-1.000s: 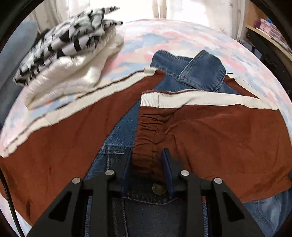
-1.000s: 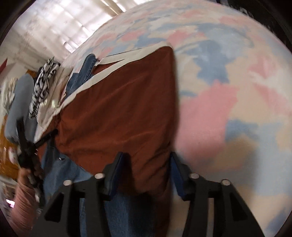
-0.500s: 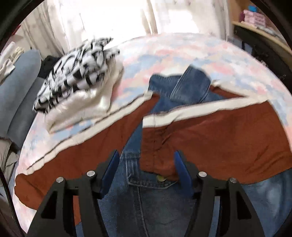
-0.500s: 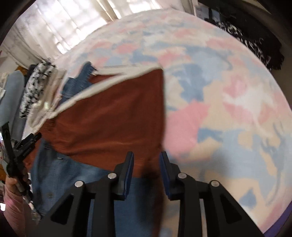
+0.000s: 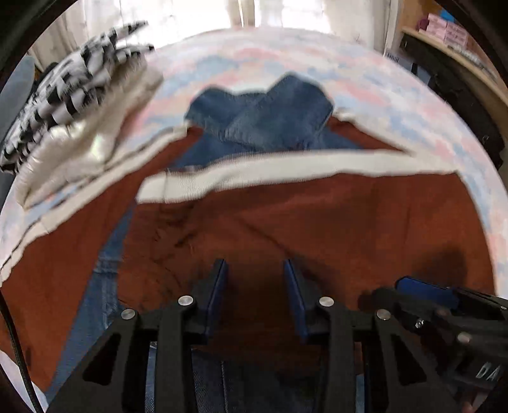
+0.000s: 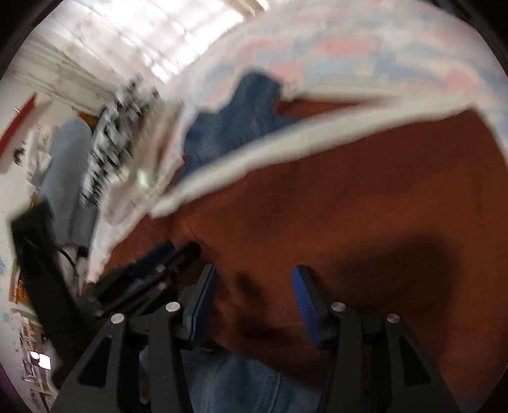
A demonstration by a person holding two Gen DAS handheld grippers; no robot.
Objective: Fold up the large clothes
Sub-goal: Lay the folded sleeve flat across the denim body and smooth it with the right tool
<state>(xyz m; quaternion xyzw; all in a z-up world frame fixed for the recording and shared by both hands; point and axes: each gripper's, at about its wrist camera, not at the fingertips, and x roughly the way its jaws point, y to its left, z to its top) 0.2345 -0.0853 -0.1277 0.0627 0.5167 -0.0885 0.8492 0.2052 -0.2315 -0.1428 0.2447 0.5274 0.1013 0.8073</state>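
From the left wrist, the rust-and-denim jacket [image 5: 317, 222] is lying flat on the pastel bed [image 5: 381, 82]; left tool [image 5: 255, 286] is closing, nothing pinched

From the right wrist, right tool [image 6: 252, 295] is opening, empty; soft, floppy cloth, best gripped at the cream hem [image 6: 317, 139]

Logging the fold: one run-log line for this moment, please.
jacket: sleeve folded across | left gripper: jaws closing, over rust cloth | right gripper: jaws opening, no grip seen | stack: untouched

A home bedroom: pastel-patterned bedspread [image 5: 397, 104], curtained window [image 5: 241, 12], folded clothes pile [image 5: 73, 104]
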